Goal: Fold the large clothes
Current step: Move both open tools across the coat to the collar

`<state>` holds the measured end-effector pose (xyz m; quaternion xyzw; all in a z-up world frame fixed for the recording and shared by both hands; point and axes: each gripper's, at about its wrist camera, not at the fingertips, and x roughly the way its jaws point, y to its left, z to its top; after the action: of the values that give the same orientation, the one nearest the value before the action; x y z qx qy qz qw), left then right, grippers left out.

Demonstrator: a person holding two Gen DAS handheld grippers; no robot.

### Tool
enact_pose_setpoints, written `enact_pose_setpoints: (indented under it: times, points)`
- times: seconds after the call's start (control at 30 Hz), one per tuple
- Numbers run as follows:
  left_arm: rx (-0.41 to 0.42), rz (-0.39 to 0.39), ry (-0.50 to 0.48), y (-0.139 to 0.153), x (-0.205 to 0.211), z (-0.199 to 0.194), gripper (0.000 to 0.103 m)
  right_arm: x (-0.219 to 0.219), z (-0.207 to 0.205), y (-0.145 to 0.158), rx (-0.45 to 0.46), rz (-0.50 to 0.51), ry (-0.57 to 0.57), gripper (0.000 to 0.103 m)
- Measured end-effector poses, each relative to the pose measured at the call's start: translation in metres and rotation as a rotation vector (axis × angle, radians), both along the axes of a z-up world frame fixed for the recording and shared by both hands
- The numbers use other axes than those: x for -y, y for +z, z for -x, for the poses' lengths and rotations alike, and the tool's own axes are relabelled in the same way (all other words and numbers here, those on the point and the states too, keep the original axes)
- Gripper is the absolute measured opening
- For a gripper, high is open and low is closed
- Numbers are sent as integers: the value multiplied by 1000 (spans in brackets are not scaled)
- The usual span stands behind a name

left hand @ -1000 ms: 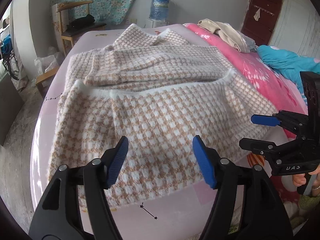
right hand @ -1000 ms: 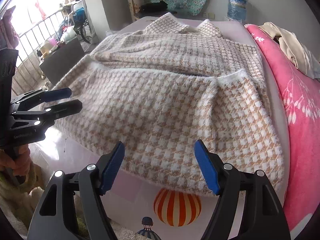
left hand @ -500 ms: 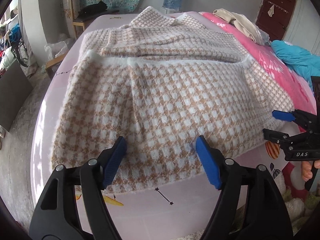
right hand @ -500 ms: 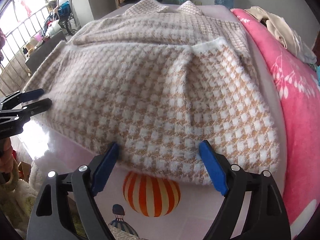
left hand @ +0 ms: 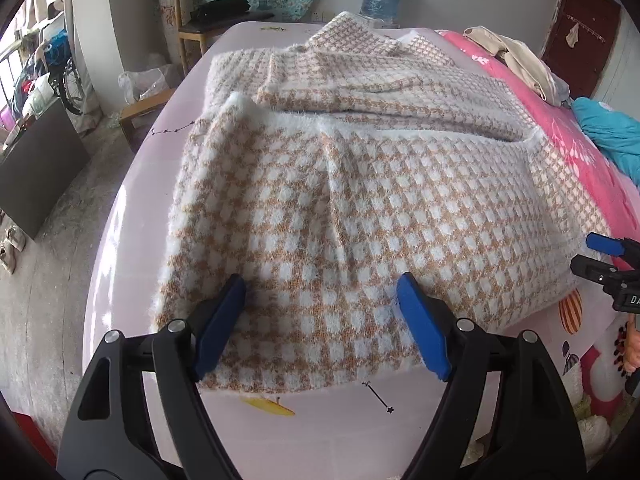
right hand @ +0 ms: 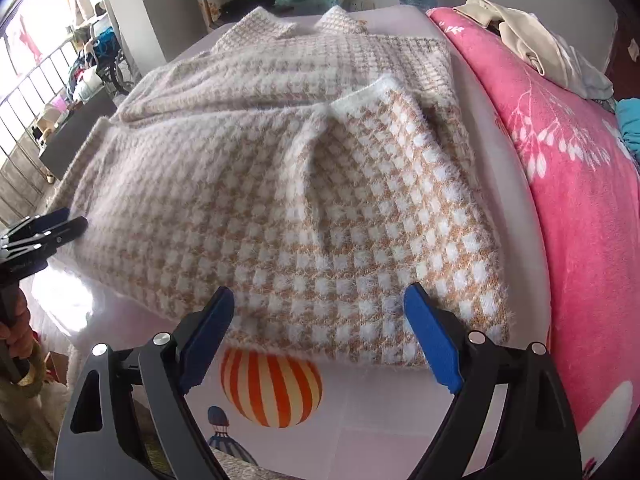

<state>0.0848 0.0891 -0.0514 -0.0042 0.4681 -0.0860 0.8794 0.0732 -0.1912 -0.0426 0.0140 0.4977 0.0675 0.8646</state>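
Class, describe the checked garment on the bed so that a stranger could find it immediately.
Start at the bed with the pale pink sheet. Spread across most of it, beside the bright pink blanket, lies the fuzzy tan-and-white houndstooth sweater. It is the only checked knit; the other clothes piled nearby are plain cream.

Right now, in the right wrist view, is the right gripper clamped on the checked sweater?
No: the right gripper is opening and its pads straddle the sweater's near hem.
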Motion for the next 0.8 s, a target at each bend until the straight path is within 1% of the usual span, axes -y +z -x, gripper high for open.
enact_pose_setpoints:
  times: [0.1,0.2,0.23,0.27,0.3,0.4,0.57,0.73,0.8]
  points:
    - [8,12,17,7,-4,3,75,-1,3,12,27,-19,-5,85]
    - [28,4,31,17,-7,5,75,-6,3,22,44,-20,5,85]
    - [37,2,34,21,-9,4,77,-7,3,26,53,-23,10,85]
    - [45,-2,36,24,-9,3,78,-9,3,29,62,-25,17,86]
    - [48,-7,38,28,-9,1,79,-13,2,32,68,-23,24,89]
    - [47,-20,49,34,-8,-6,80,-22,-5,37,77,-2,42,90]
    - [43,-45,53,42,-4,-22,84,-34,-16,47,87,12,66,90]
    - [39,-97,66,49,4,-44,85,-37,-32,53,82,13,73,90]
    - [32,-106,72,50,6,-53,85,-36,-40,56,81,11,71,90]
